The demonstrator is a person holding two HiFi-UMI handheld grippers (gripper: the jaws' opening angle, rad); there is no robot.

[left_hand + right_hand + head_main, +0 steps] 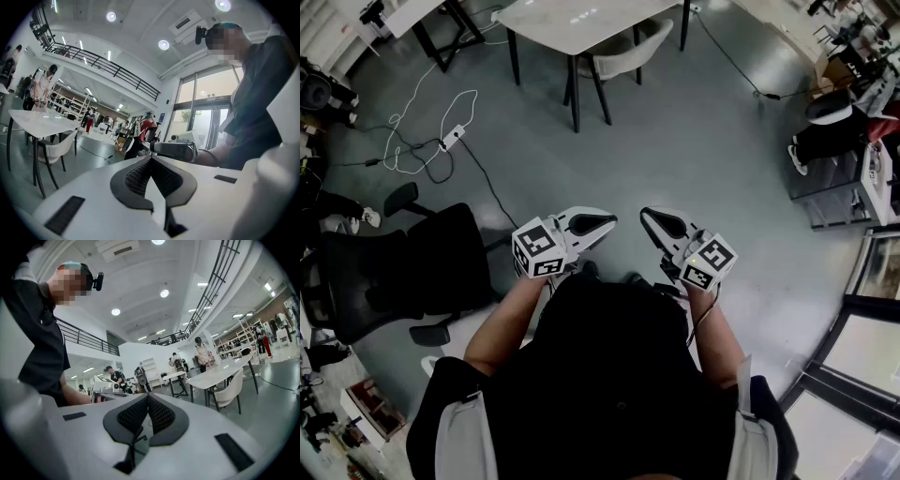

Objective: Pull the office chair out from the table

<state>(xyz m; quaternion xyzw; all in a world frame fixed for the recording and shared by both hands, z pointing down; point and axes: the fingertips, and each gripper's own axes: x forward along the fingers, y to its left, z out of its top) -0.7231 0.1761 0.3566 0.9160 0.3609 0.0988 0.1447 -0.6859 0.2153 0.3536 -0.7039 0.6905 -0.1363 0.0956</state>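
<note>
Two units in front of the person's torso, both level. The left hand-held gripper (pixel 610 222) has its two dark ribbed pads pressed together at the tips, with nothing between them; the left gripper view confirms this. The right hand-held gripper (pixel 646 217) is in the same state, pads meeting and nothing pinched, as the right gripper view shows. The two tips point toward each other and slightly away from the body, near each other but not touching. Each unit carries one marker cube, two in all: left cube (pixel 539 251), right cube (pixel 710 262). One bare forearm leads back from each unit to the dark-shirted torso. Below lies the grey floor (pixel 703 141). One black office chair (pixel 403 267) stands on it at the person's left, just beside the left elbow, with two armrests visible; neither unit touches it. It is well apart from the one white table (pixel 572 23) at the top of the head view, which stands on black legs. One pale shell chair (pixel 623 47) is tucked partly under that table. One white power strip (pixel 453 137) lies on the floor between the table and the office chair, with a looped white cable (pixel 412 117) and a dark one running from it.
</note>
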